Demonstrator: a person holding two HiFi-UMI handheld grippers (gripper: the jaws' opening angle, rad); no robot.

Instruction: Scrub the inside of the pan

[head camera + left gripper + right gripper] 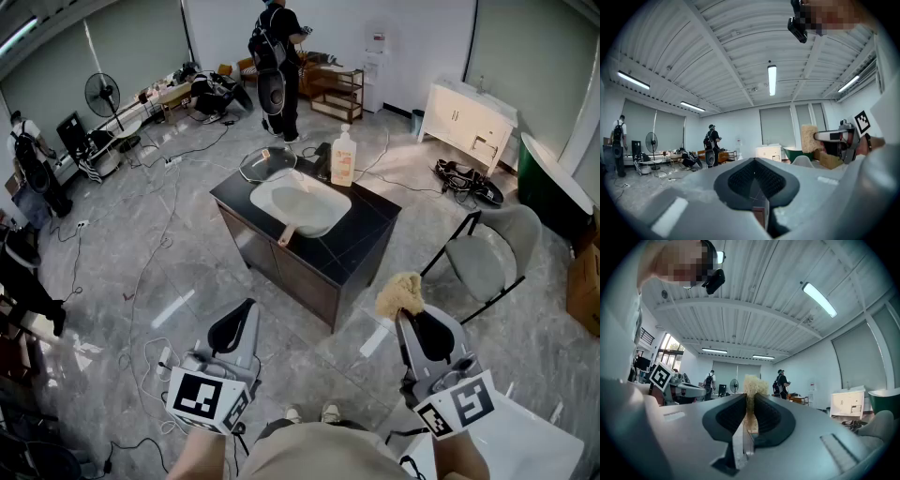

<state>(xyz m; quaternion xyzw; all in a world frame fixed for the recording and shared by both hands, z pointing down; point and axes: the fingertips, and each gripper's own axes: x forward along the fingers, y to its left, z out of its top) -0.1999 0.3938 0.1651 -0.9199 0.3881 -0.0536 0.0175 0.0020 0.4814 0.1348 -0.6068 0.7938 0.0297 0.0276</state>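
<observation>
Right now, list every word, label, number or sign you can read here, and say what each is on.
No text can be read.
Label on the bottle on the counter: too small to read.
Cubes on the left gripper and right gripper: black square patterns only, no letters or numbers.

The pan sits mid-counter, its handle toward the near-left edge. The lid lies behind it at the far-left edge, and the bottle stands by the far corner. A chair stands right of the counter. In front of the counter, well apart from it, are the left gripper and the right gripper, a sponge between the right gripper's fingers.
</observation>
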